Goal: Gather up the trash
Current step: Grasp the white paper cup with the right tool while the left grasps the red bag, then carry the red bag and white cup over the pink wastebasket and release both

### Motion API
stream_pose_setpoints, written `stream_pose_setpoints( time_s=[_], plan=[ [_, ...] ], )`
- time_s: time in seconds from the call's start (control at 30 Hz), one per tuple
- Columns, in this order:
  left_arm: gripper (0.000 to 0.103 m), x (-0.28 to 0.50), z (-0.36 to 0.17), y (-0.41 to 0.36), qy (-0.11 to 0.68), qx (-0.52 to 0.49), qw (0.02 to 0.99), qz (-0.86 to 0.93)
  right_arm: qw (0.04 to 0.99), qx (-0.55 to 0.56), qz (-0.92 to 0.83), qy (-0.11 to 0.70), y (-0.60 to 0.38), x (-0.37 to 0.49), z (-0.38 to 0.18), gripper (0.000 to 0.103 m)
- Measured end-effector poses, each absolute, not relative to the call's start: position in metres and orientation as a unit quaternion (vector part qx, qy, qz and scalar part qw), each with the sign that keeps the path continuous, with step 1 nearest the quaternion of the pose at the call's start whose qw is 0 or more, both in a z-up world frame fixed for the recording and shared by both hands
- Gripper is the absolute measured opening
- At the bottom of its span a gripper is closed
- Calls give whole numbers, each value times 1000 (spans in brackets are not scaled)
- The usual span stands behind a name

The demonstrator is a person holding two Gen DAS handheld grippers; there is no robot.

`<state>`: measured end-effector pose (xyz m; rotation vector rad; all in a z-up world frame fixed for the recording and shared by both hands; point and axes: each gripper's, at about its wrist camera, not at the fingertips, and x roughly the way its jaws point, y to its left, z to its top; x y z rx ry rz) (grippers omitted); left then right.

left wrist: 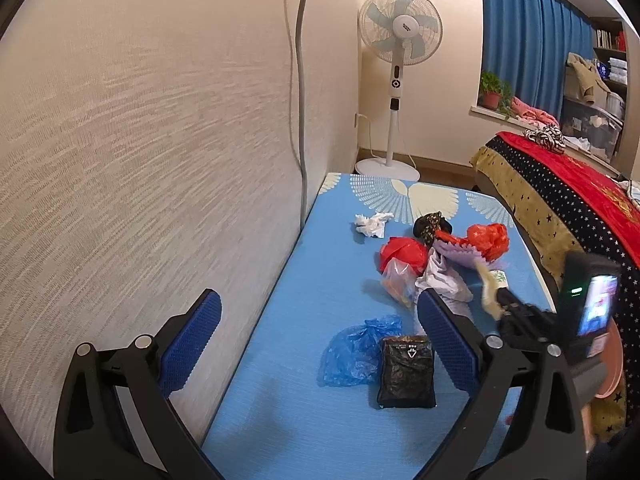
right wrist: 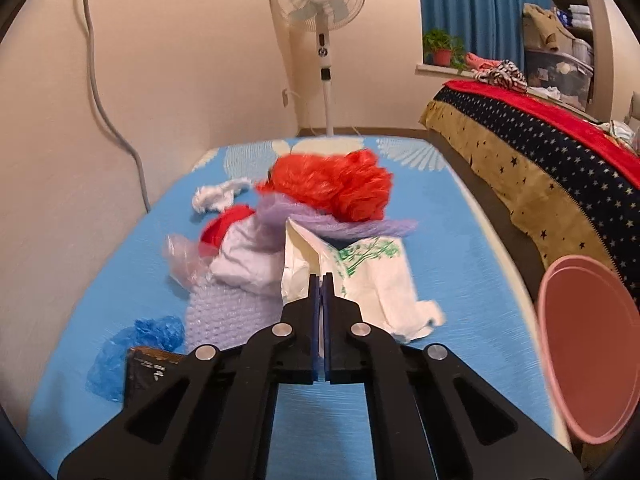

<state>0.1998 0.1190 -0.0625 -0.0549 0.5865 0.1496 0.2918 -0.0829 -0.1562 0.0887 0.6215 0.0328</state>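
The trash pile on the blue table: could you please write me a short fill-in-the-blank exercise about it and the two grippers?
1. The right gripper is shut on the white ____ printed with green bamboo.
2. The left gripper is ____, with nothing between its fingers.
3. The basin at the right edge of the table is ____ in colour.
4. The black packet lies beside a crumpled ____ plastic bag.

Missing words: bag; open; pink; blue
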Motion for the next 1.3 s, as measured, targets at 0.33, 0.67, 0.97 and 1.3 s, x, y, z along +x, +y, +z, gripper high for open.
stream_pose_setpoints(
  time_s=[0.33, 0.67, 0.97, 1.3],
  plan=[
    [95, 201, -56, 98, 268, -44, 961, 44, 959, 43, 51, 275, -115, 246, -80, 1],
    [95, 263, -73, 2, 269, -17, 961, -57, 961, 47, 39, 269, -189, 228, -35, 1],
    [95, 319, -142, -60, 241, -28, 967, -78, 958, 82, 34, 272, -232, 236, -42, 1],
    [85, 353, -174, -83, 279, 11, 958, -69, 949, 121, 22, 289, -254, 250, -49, 1]
  ],
)
